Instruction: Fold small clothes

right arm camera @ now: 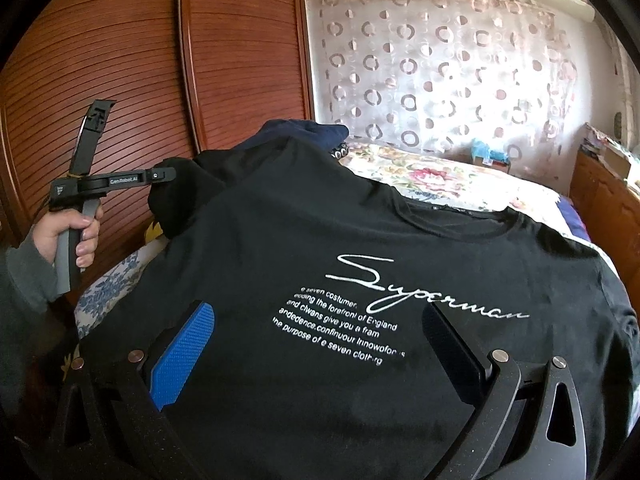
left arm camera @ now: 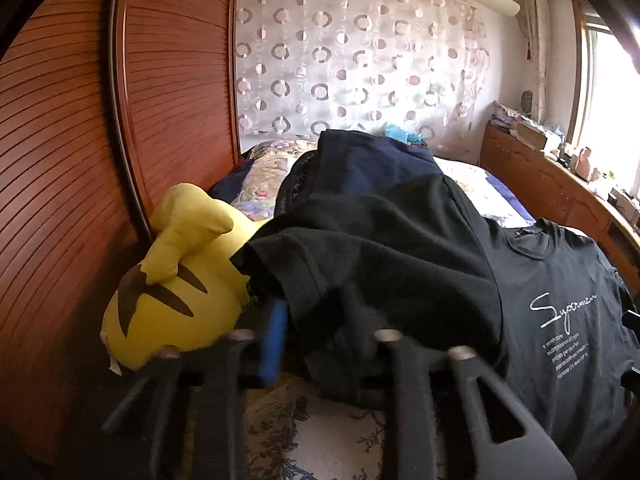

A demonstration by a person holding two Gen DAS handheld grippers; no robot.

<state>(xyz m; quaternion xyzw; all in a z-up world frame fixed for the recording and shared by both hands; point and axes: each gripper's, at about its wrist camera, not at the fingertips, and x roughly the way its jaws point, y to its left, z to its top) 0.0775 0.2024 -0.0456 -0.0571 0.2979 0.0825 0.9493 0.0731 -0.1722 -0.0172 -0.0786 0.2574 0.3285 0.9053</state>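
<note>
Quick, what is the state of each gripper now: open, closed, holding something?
Left gripper: closed on the sleeve of the black T-shirt.
Right gripper: open, jaws wide over the shirt's front, gripping nothing.

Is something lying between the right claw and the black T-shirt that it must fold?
Nothing visible does. The right claw is open, and the black T-shirt lies directly between and under its two fingers. No other thing rests on the cloth there.
</note>
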